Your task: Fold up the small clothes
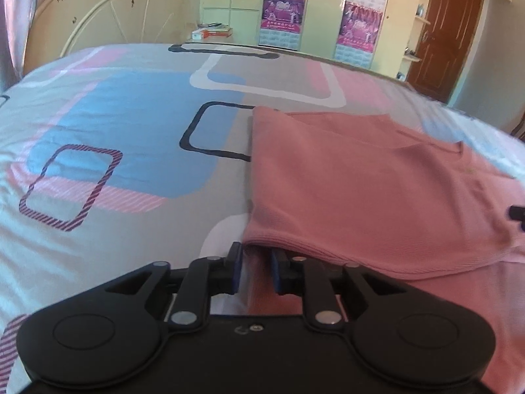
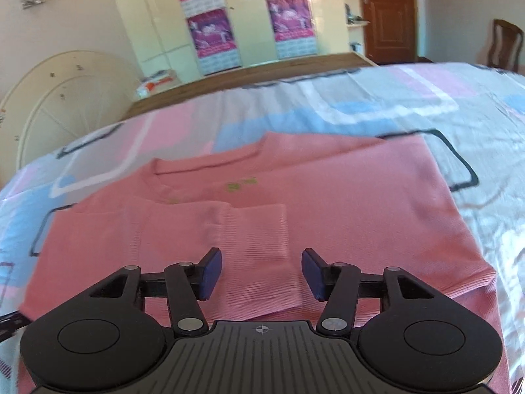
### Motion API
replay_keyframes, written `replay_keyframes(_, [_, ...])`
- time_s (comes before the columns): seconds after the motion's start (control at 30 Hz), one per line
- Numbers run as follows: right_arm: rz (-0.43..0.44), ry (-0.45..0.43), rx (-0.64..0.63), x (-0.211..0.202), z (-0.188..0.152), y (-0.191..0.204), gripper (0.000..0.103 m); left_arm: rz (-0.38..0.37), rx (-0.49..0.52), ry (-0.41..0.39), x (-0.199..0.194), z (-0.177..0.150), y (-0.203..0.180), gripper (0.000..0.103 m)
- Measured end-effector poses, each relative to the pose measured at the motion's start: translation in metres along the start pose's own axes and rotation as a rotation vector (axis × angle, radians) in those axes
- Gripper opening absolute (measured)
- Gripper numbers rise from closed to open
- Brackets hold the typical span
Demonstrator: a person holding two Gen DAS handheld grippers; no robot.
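Left gripper (image 1: 256,271) narrow at pink sweater (image 2: 328,197) hem (bedsheet (image 1: 115,115) beneath); right gripper (image 2: 261,272) wide.

You have one pink sweater (image 2: 328,203) lying on one patterned bedsheet (image 1: 115,131), two grippers over it, the left gripper (image 1: 256,259) and the right gripper (image 2: 261,262), four purple posters (image 2: 210,32) on the wardrobe doors, one brown door (image 2: 387,13) and one wooden chair (image 2: 505,46).

left tool (image 1: 256,271) – jaws parted | at pink top (image 1: 377,190) hem | bedsheet (image 1: 115,115)
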State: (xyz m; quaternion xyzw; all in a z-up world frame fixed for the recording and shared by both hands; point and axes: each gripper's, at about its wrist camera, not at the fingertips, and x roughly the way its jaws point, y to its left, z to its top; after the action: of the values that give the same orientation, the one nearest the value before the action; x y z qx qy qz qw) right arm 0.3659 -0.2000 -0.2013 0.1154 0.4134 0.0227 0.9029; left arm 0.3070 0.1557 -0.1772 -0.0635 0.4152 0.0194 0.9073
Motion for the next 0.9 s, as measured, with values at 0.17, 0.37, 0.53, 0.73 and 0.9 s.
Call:
replay_keyframes(0.17, [-0.017,-0.012,-0.050,0.018,0.005,-0.005,0.054,-0.037,0.000,-0.015,-0.015,0.009,-0.004,0.027])
replay_keyframes(0.37, [0.024,0.016,-0.028,0.043,0.014,-0.004,0.050,-0.039,-0.034,-0.006,0.019,0.041,-0.013,0.035])
replay_keyframes(0.53, [0.041,0.020,-0.058,0.039,0.016,0.002,0.008,-0.031,-0.031,-0.006,0.050,0.060,-0.024,0.035])
replay_keyframes(0.73, [-0.094,-0.114,-0.101,0.017,0.019,-0.003,0.000,-0.021,0.003,-0.008,0.074,0.071,-0.035,0.035])
replay_keyframes(0.9, [-0.088,-0.022,-0.088,0.033,0.015,-0.014,0.001,0.019,0.030,0.003,0.083,0.070,-0.036,0.035])
